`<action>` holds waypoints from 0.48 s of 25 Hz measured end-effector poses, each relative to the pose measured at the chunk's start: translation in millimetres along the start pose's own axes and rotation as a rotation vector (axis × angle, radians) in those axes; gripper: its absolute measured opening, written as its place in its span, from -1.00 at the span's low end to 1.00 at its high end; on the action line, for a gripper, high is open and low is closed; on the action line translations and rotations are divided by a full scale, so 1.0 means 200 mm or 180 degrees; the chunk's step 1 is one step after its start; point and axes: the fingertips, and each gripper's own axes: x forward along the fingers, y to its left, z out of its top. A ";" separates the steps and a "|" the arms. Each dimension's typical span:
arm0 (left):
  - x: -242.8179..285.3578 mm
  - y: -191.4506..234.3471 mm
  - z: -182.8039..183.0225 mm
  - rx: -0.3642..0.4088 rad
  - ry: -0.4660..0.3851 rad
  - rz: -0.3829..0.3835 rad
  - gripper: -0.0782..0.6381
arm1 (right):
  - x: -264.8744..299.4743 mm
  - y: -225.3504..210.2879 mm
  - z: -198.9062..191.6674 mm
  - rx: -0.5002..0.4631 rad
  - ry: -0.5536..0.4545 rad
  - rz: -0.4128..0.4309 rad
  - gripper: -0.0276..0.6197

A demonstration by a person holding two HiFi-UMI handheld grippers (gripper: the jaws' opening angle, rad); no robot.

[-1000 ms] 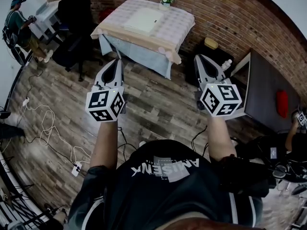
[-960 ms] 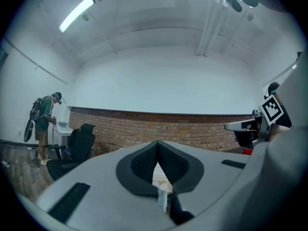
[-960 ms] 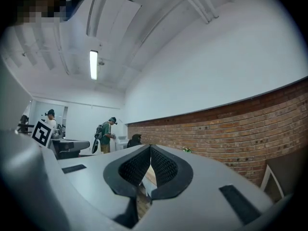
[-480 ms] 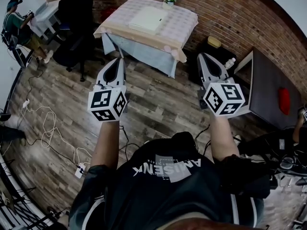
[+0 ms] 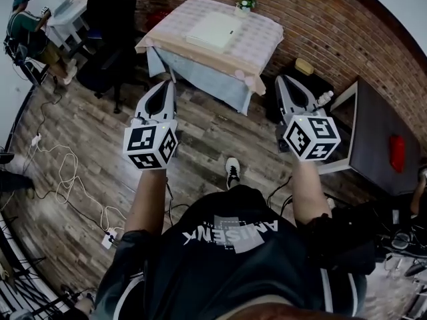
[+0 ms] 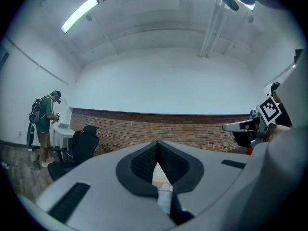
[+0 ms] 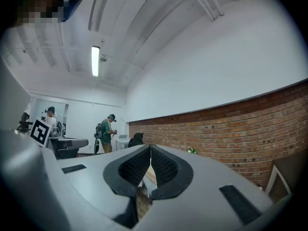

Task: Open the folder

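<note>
The folder lies in the middle of the table, which stands ahead, close to the wall; a flowerpot sits behind the folder at the table's far edge. Left of the table stand chairs, further left a person stands at a desk, and cables trail over the floor nearer by. Right of the table a second table bears a small object, while the left gripper and right gripper are side by side, well apart, short of the folder's table.
</note>
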 end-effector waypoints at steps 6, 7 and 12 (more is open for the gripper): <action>0.21 0.03 0.01 0.0074 0.0002 0.0056 -0.75 | 0.21 -0.15 0.03 0.0041 -0.0082 0.0052 -0.79; 0.26 0.04 0.01 0.0090 -0.0001 0.0075 -0.75 | 0.24 -0.18 0.03 0.0049 -0.0087 0.0062 -0.79; 0.49 0.08 0.02 0.0030 -0.0042 0.0217 -0.75 | 0.42 -0.36 0.04 0.0061 -0.0096 0.0082 -0.79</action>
